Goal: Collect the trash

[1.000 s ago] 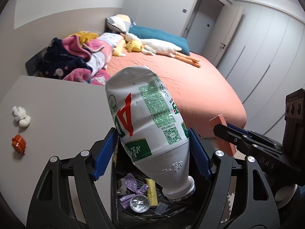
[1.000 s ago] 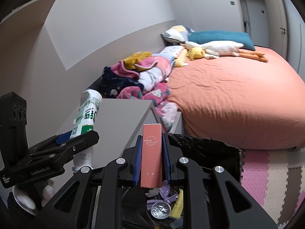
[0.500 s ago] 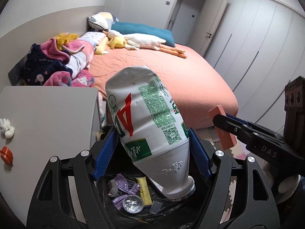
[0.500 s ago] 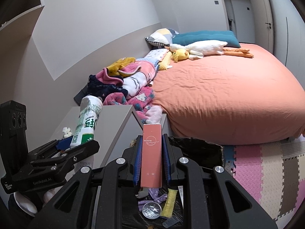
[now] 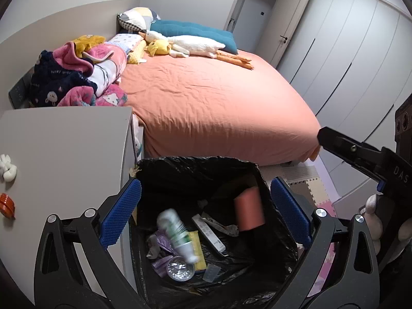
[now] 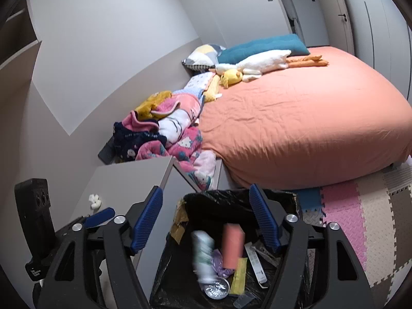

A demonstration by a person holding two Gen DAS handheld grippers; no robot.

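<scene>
A black-lined trash bin [image 5: 195,164] stands below both grippers, also in the right wrist view [image 6: 231,198]. A white and green plastic bottle [image 5: 177,234] and a pink box [image 5: 248,212] are blurred inside it, loose among other trash; both also show in the right wrist view, bottle [image 6: 204,257] and box [image 6: 233,244]. My left gripper [image 5: 203,213] is open and empty above the bin. My right gripper [image 6: 206,219] is open and empty above the bin.
A grey desk [image 5: 64,154] stands left of the bin with a small white toy [image 5: 7,171] and an orange object [image 5: 6,204]. An orange bed [image 5: 219,103] with pillows, plush toys and piled clothes lies behind. Foam floor mats [image 6: 360,219] lie right.
Both grippers opened. The bottle dropped from the left gripper and the pink box from the right gripper into the bin.
</scene>
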